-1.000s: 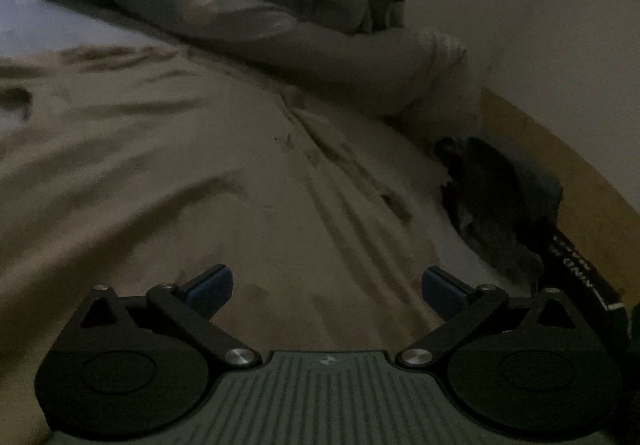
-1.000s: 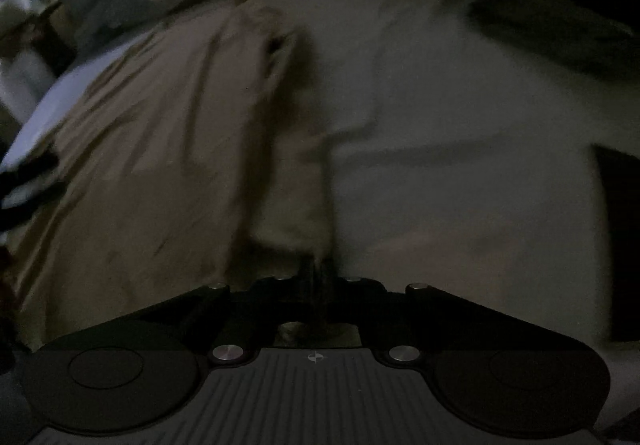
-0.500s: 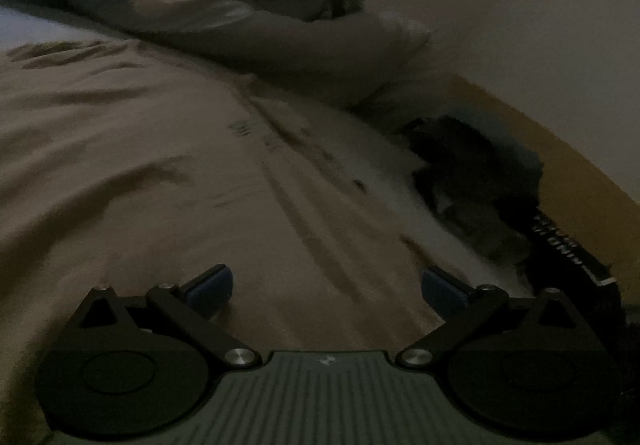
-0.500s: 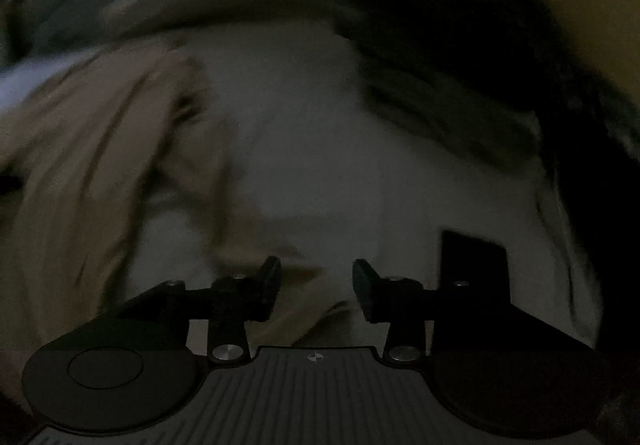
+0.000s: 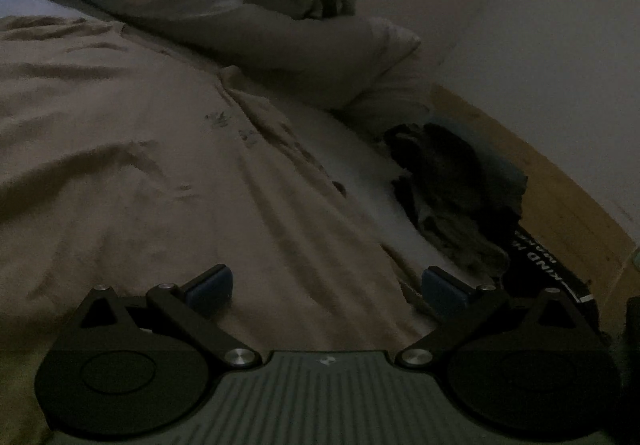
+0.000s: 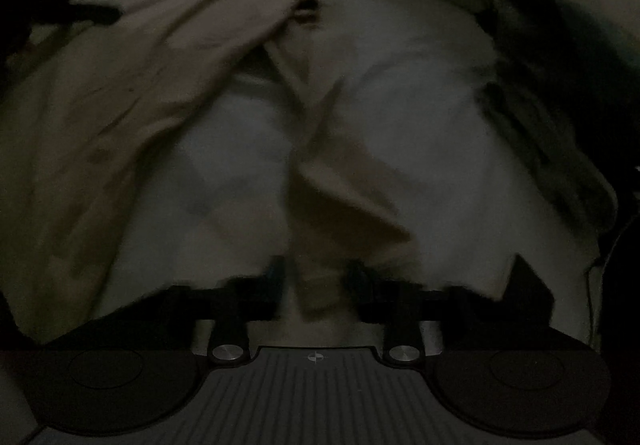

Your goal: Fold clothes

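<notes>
A tan garment (image 5: 132,165) lies spread over the white bed sheet (image 5: 360,181) in dim light. My left gripper (image 5: 326,283) is open just above its near edge, blue pads wide apart, holding nothing. In the right wrist view the same tan garment (image 6: 120,97) lies at the left, and one strip of it (image 6: 344,181) runs down the middle to my right gripper (image 6: 316,277). The right fingers are partly open with the strip's end lying between them; the view is blurred.
Pillows and a crumpled duvet (image 5: 240,5) are piled at the bed's far end. A dark heap of clothes (image 5: 452,189) lies at the right by a wooden bed frame (image 5: 560,197) and wall. A black printed item (image 5: 548,265) sits near the gripper.
The right gripper opened from shut on the tan garment and swung right, then back over the strip. The left gripper stayed open and shifted slightly over the garment.
</notes>
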Available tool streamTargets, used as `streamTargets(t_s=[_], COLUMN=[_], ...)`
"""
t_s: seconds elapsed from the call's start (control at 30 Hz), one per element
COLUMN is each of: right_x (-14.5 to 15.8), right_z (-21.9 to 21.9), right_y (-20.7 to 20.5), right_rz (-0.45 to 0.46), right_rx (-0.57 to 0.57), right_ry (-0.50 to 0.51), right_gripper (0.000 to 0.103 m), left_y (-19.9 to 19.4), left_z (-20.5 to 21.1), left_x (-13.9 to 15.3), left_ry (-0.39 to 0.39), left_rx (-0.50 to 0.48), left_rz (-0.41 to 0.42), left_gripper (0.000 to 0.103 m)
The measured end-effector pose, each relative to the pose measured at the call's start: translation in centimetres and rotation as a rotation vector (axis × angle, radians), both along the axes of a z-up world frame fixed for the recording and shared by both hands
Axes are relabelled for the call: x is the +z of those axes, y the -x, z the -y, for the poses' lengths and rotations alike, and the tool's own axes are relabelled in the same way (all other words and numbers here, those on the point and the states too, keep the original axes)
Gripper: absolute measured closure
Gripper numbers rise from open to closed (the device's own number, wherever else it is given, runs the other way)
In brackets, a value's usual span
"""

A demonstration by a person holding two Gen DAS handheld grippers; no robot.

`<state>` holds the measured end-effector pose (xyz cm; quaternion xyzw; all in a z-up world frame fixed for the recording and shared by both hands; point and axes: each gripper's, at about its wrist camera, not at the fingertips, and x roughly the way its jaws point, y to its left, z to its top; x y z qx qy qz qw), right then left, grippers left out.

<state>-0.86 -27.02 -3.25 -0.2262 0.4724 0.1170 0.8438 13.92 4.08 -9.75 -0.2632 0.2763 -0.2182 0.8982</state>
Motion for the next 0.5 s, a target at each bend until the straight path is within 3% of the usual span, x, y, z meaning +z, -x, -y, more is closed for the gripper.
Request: streamTargets(t_s=[0.27, 0.5], right_x=[4.8, 6.8], right_z=[8.2, 15.9], right_y=[-2.9, -6.9], right_rz=[0.091, 0.157], right_rx=[-0.301, -0.489], right_ry=[-0.252, -0.3], right_gripper=[0.1, 0.1], left_y=[-0.1, -0.3], left_z=[0.2, 0.3], left_x=[-0.1, -0.1], left_ry=[-0.042, -0.059], left_rx=[-0.004, -0.005], left_rz=[-0.003, -0.008], left_gripper=[0.0, 0.0])
